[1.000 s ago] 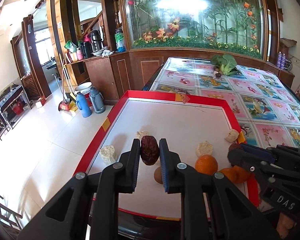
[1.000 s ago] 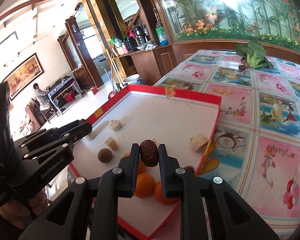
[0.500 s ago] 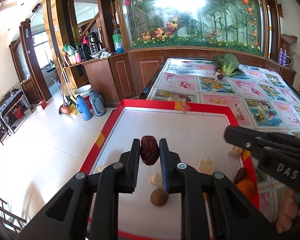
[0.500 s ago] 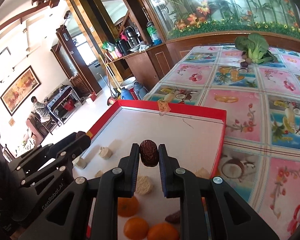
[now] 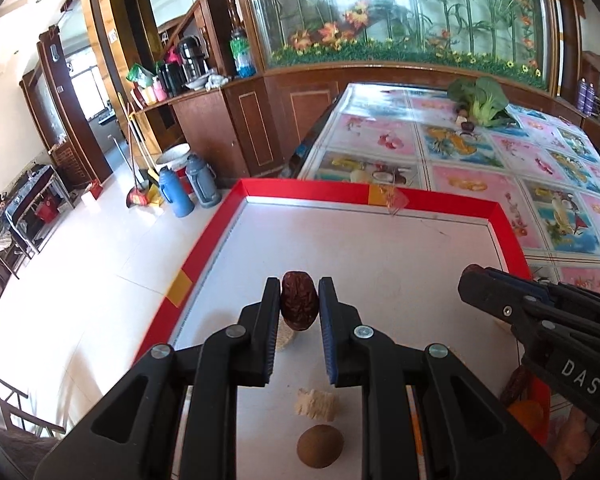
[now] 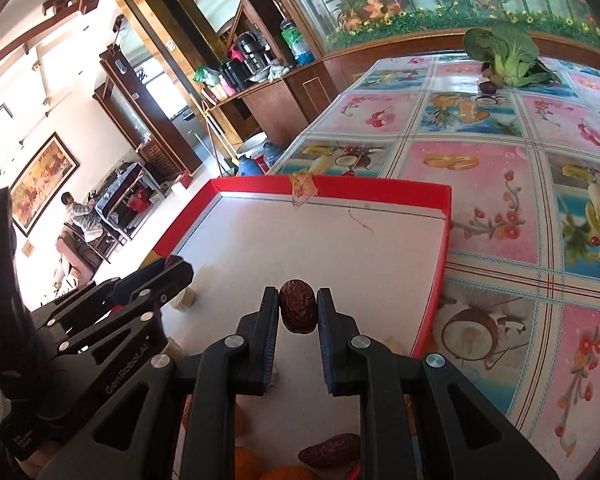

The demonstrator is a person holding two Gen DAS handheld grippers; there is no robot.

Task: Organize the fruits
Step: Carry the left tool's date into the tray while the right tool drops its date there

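Note:
My left gripper (image 5: pixel 299 295) is shut on a wrinkled dark red date (image 5: pixel 298 306), held above the white tray with a red rim (image 5: pixel 300 191). My right gripper (image 6: pixel 298 298) is shut on a second red date (image 6: pixel 298 306) above the same tray (image 6: pixel 364 186). In the left wrist view the right gripper (image 5: pixel 472 282) reaches in from the right. In the right wrist view the left gripper (image 6: pixel 178 268) reaches in from the left. On the tray lie a brown round fruit (image 5: pixel 320 446), a pale cut piece (image 5: pixel 316 406), another date (image 6: pixel 330 450) and oranges (image 6: pixel 246 462).
The tray sits at the near corner of a table with a fruit-print cloth (image 6: pixel 500 160). A leafy green vegetable (image 6: pixel 504 54) and small dark fruits (image 6: pixel 488 87) lie at the far end. The floor drops away left of the tray (image 5: pixel 80 280).
Both grippers have moved forward over the tray with their dates still held. The oranges and other pieces have slid down and back out of view.

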